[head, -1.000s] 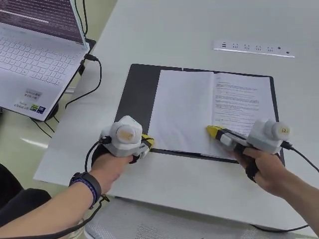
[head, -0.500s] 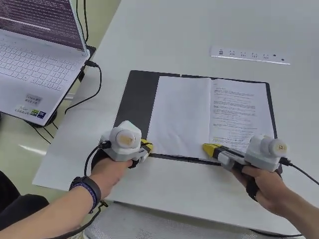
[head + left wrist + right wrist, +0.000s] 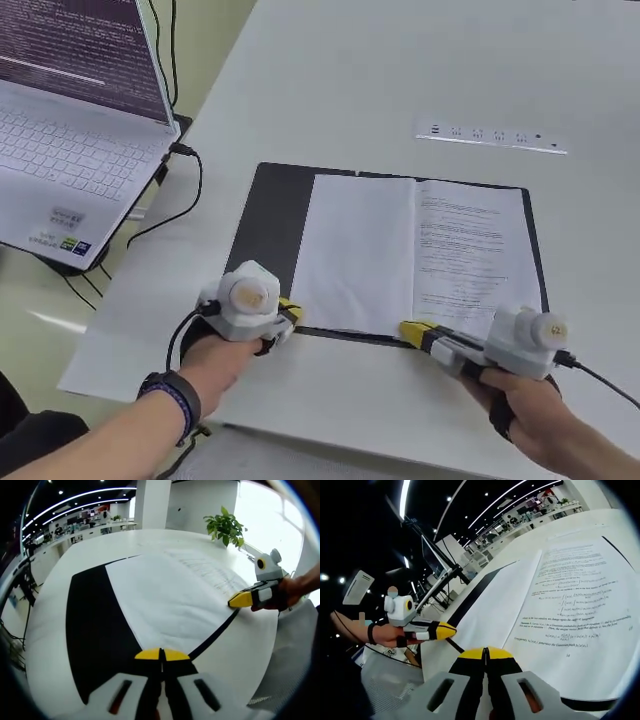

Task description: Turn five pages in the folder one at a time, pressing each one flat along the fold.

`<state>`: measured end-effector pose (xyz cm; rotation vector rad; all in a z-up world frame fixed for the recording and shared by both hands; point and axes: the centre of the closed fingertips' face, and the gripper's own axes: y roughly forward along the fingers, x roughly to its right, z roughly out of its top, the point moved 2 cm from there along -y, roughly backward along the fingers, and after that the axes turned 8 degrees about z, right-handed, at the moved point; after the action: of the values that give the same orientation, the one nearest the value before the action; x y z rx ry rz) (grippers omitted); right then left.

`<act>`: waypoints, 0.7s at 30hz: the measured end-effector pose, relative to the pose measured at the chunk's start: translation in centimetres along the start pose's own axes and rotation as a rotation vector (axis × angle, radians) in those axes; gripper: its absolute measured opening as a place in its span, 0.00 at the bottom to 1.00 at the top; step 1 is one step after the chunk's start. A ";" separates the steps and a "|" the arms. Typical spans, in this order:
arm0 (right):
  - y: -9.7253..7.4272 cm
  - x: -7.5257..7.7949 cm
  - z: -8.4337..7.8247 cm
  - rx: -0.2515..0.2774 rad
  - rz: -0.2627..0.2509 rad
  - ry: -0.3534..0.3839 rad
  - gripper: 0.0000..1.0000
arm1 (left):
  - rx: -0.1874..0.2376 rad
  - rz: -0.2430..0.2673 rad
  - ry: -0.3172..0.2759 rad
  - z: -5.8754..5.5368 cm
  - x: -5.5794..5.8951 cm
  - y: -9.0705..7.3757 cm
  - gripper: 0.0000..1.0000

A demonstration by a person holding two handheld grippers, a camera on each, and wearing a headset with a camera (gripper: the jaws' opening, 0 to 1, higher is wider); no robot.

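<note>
The folder (image 3: 266, 222) lies open on the white table, with its black inner cover at the left. A blank white page (image 3: 355, 250) lies left of the fold and a printed page (image 3: 470, 250) right of it. My left gripper (image 3: 287, 314) rests shut at the folder's near left edge, its yellow tips (image 3: 161, 654) together over the black cover (image 3: 95, 630). Shut as well, my right gripper (image 3: 408, 331) has its tips (image 3: 484, 653) at the near end of the fold, just over the printed page (image 3: 570, 600). Neither holds anything.
An open laptop (image 3: 70, 120) stands at the far left with a black cable (image 3: 190, 180) running toward the folder. A white power strip (image 3: 490, 135) lies beyond the folder. The table's near edge runs just behind both hands.
My right gripper has slid back along the fold from mid-page to the folder's near edge. The left gripper has stayed by the near left edge. The head camera has shifted.
</note>
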<state>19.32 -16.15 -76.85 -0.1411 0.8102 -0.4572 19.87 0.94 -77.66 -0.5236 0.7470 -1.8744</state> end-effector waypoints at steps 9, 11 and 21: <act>-0.2 -0.1 -0.4 -0.039 -0.009 -0.014 0.00 | -0.032 -0.011 -0.012 0.2 0.2 -0.2 0.00; -0.2 -0.3 -0.3 -0.038 -0.011 -0.008 0.00 | -0.025 -0.013 -0.020 0.6 0.2 -0.4 0.01; -1.7 -1.5 0.1 -0.021 0.000 -0.026 0.04 | 0.087 0.002 -0.043 3.8 0.2 -2.4 0.06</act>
<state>17.98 -17.03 -75.28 -0.1660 0.7896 -0.4459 20.66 0.53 -73.26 -0.5064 0.6344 -1.8790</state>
